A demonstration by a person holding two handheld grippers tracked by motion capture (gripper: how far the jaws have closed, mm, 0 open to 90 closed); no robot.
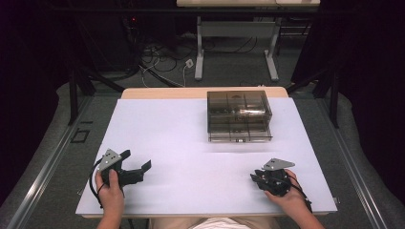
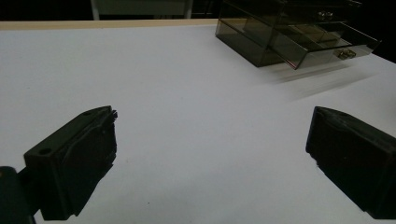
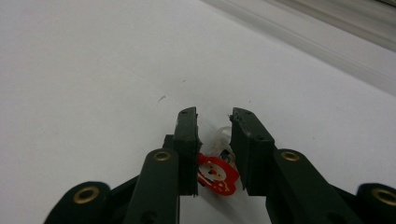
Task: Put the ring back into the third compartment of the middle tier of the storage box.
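I am looking down on a white, matte table (image 1: pixel 191 143) with a pale wooden strip along its far edge; toward the far right of the surface a smoky translucent plastic drawer box (image 1: pixel 239 116) is sitting, boxy and sharp-cornered, its inner dividers showing dimly through the lid; in the left gripper view I am seeing that box (image 2: pixel 289 35) at the upper right, with a small round knob on a drawer front, and its top is running off the picture; what is lying inside the compartments I am unable to make out.

My left gripper (image 1: pixel 136 166) is resting near the near left corner of the surface, held by the left hand (image 1: pixel 111 191); its jaws are standing wide apart with bare white table between them, and in its own view the blocky black jaws are coming up at the two lower corners.

My right gripper (image 1: pixel 254 177) is sitting near the near right corner, in the right hand (image 1: pixel 293 198), a grey three-cornered plate riding on top; in its own view the right gripper (image 3: pixel 213 116) is showing matte black jaws with brass-coloured rivets, drawn close with a narrow gap; a small flat red charm (image 3: pixel 217 175) with white and yellow markings is lying in that gap, a clear looped bit beyond it; the jaw on its left is pressing against it, while contact on the other side is too dim for me to tell, so I cannot say it is gripped.
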